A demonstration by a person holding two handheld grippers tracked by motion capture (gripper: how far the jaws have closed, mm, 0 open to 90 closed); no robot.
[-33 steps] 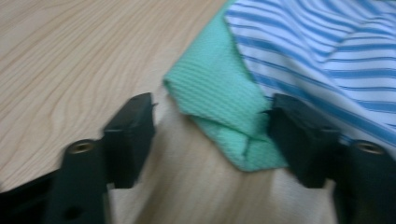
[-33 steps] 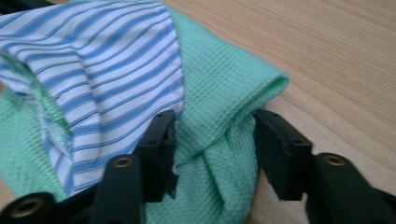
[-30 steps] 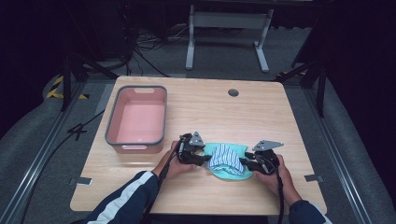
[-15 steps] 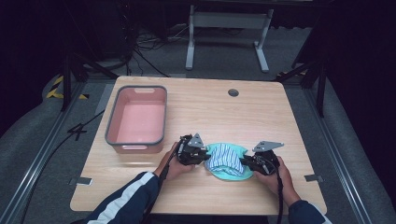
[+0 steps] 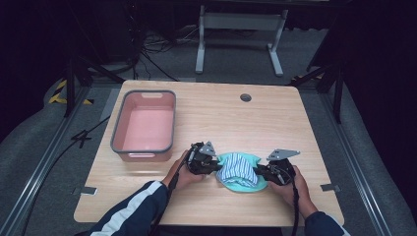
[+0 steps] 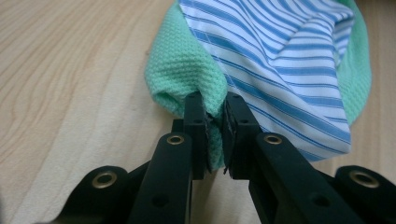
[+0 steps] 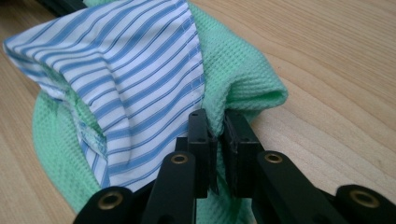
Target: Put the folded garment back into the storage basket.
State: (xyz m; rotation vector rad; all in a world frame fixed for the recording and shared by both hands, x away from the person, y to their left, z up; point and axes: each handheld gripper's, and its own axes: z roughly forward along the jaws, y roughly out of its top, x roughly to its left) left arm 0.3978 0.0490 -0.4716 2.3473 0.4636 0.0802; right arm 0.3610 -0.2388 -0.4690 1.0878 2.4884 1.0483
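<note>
Both tongs are clenched on the green waffle cloth point(image 5: 241, 183) near the counter's point(image 5: 275, 123) front edge: left tongs point(image 6: 214, 135) at one side, right tongs point(image 7: 218, 140) opposite. I'd lift evenly so the striped cloth point(image 5: 237, 167) stays bundled. No readable writing anywhere.

No legible text, label, brand, number or sign appears in any view. The tabletop point(image 5: 206, 118), the pink bin point(image 5: 144, 126) and the striped and green cloths point(image 5: 239, 170) carry no readable markings. The yellow-black floor marking point(image 5: 61, 92) bears no characters.
</note>
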